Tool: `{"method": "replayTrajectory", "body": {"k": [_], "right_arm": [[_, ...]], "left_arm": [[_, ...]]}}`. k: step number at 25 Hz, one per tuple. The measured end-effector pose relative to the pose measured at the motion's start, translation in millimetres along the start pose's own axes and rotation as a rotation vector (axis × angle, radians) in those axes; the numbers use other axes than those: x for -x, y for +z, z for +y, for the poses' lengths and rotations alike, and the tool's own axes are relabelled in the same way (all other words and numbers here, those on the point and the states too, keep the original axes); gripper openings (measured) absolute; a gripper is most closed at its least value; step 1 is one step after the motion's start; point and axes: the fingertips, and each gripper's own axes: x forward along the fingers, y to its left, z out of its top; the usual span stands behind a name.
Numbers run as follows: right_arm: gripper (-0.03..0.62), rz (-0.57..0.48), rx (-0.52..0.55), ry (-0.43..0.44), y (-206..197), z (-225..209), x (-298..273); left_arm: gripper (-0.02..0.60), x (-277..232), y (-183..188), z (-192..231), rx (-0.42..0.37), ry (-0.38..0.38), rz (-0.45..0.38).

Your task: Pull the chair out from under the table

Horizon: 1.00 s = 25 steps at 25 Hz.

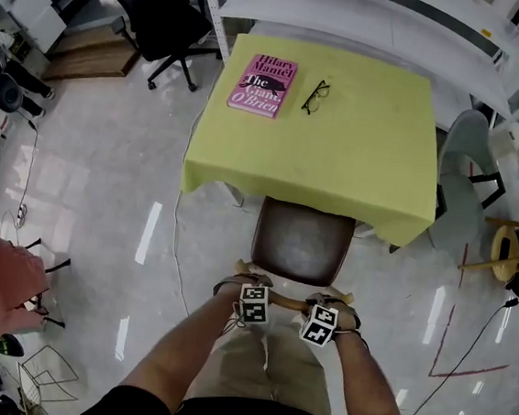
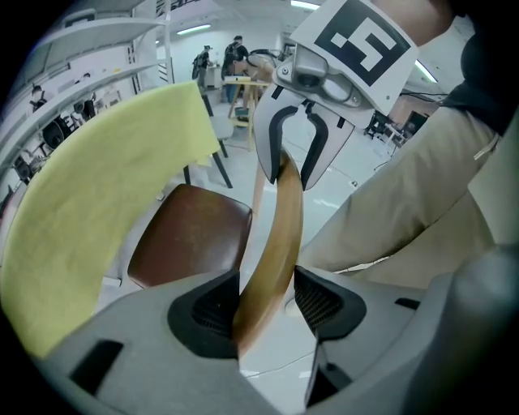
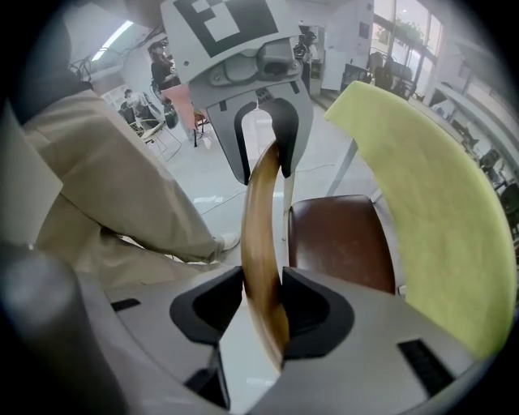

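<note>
Head view: the chair [image 1: 302,243] stands at the near edge of the yellow-covered table [image 1: 375,159], its seat front tucked beneath. The left gripper [image 1: 253,289] and right gripper [image 1: 327,306] sit side by side on its wooden top rail [image 1: 289,302], each with jaws clamped on it. A book [image 1: 263,85] and glasses [image 1: 315,96] lie on the table.

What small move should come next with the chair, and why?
Probably draw the chair a little way toward the person: the left tool and right tool both clamp its top rail, and its front sits at the edge of the tablecloth.
</note>
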Motion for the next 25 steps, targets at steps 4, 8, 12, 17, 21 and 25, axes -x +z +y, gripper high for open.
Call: {"method": "replayTrajectory", "body": {"k": [4,8,12,17,21,25], "right_arm": [[0.147,0.005,-0.027,-0.018,4,14,-4],[0.146,-0.001,-0.062,-0.016,11,28,-9],[0.143,-0.013,-0.091,-0.02,24,40,-13],[0.143,-0.009,-0.123,-0.029,26,52,-15],[0.146,0.007,-0.118,-0.034,21,61,-16],[0.15,0.017,-0.106,-0.045,19,65,-11]], "left_arm": [[0.202,1,-8,-12,-0.026,-0.012,-0.006],[0.202,4,-17,-17,-0.05,-0.009,-0.011],[0.202,8,-27,-20,-0.081,-0.029,-0.005],[0.202,9,-33,-29,-0.105,-0.043,0.0],[0.202,7,-33,-44,-0.088,-0.038,-0.025],[0.199,10,-32,-56,-0.068,-0.042,-0.045]]}}
